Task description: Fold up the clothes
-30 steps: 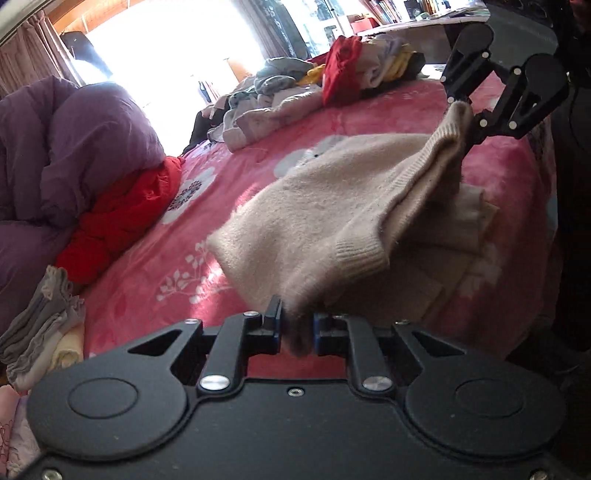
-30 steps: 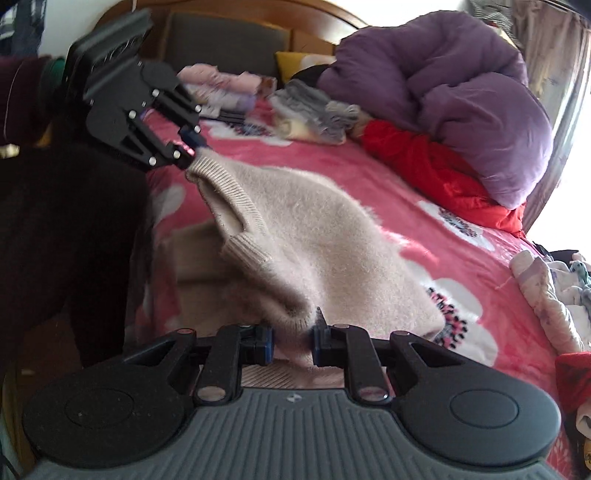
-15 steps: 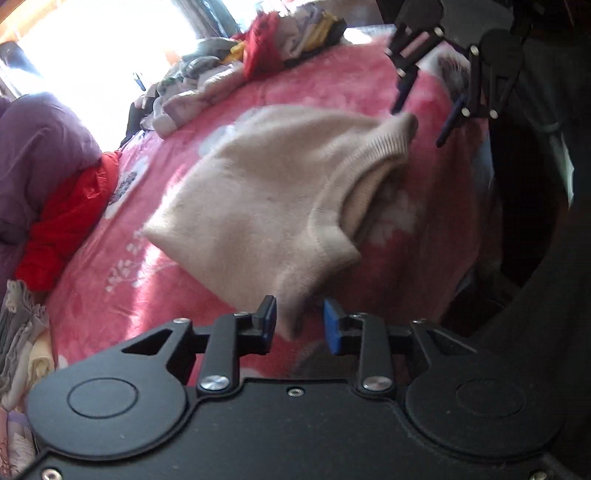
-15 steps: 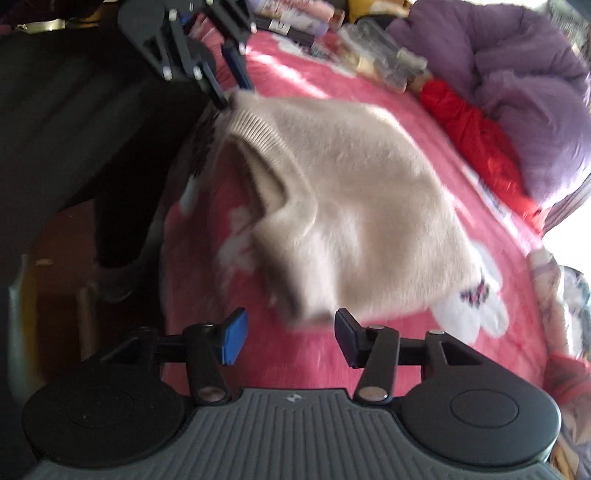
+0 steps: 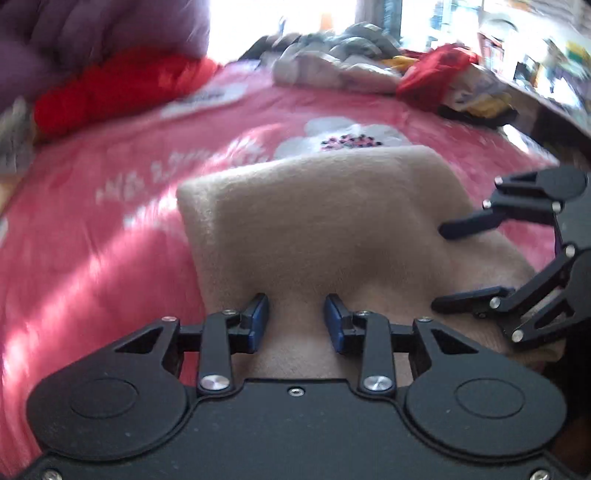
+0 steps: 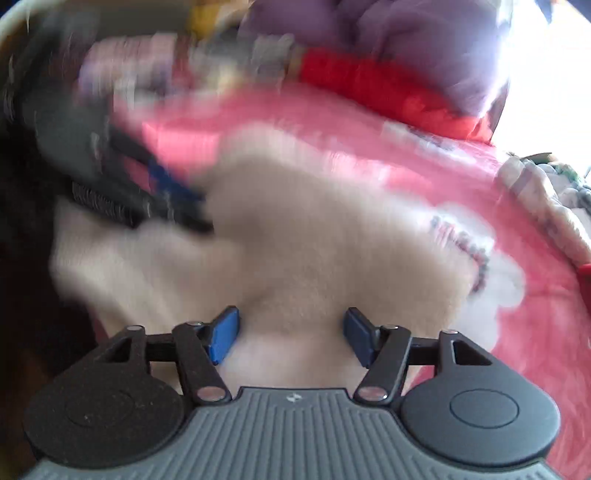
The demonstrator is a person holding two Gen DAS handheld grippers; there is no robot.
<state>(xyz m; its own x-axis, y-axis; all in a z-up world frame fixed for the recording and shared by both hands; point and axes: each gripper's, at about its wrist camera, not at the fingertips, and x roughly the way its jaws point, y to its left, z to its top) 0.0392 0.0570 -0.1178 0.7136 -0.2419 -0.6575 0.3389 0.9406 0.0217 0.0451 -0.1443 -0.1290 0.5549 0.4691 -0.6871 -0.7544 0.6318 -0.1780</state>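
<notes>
Found the left gripper (image 5: pixel 295 317) released, with jaws that had just been opening and stood a modest gap apart, blue pads (image 5: pixel 258 321) facing each other across a strip of the beige sweater (image 5: pixel 314 221) without pinching it. Could not tell whether the fingertips brushed the cloth below. Found the right gripper (image 6: pixel 291 332) let go as well, with jaws that had also just been opening, set clearly wider than the left pair, and again only loose sweater between the pads, nothing clamped. Saw that same right gripper from the left wrist view at the sweater's right edge, black fingers spread one above the other over the cloth. Made out the left gripper in the right wrist view only as a dark smear with a streak of blue at the sweater's far left corner. Saw the sweater lying folded at the near edge of the bed, a soft, fuzzy knit in a rough rectangle with a rounded fold along its left side and a slumped, uneven near end. Noted beneath it a pink bedspread (image 5: pixel 110 221), smooth, printed with white flowers and leaf sprigs. Picked out at the far left a puffy purple duvet (image 5: pixel 92 33) with a crumpled red garment (image 5: pixel 122 85) just below it. Picked out at the far side a loose heap of grey, red and yellow clothes (image 5: pixel 332 62). Lost much of both views to motion blur.
</notes>
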